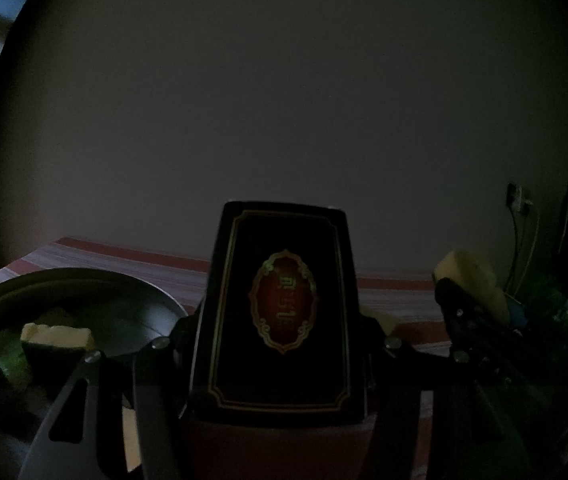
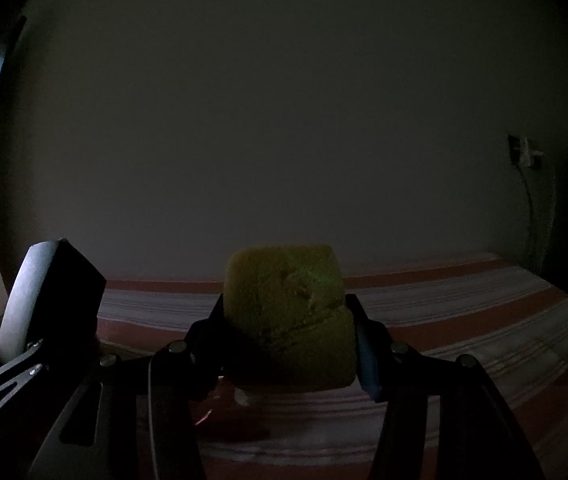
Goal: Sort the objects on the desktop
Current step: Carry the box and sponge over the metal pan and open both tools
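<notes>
The scene is very dark. My left gripper (image 1: pixel 280 340) is shut on a black box (image 1: pixel 280 308) with a gold border and a red oval emblem, held upright above the striped cloth. My right gripper (image 2: pixel 287 340) is shut on a yellow-green sponge (image 2: pixel 287 316), held above the cloth. In the left wrist view the right gripper (image 1: pixel 471 320) shows at the right with the sponge (image 1: pixel 471 280). In the right wrist view the box (image 2: pixel 48 296) shows at the left in the left gripper.
A dark round pan (image 1: pixel 132 296) at the left holds a yellow and green sponge piece (image 1: pixel 56 336) and something green. The table has a red and white striped cloth (image 2: pixel 463 312). A plain wall stands behind, with a socket and cables (image 1: pixel 517 200) at the right.
</notes>
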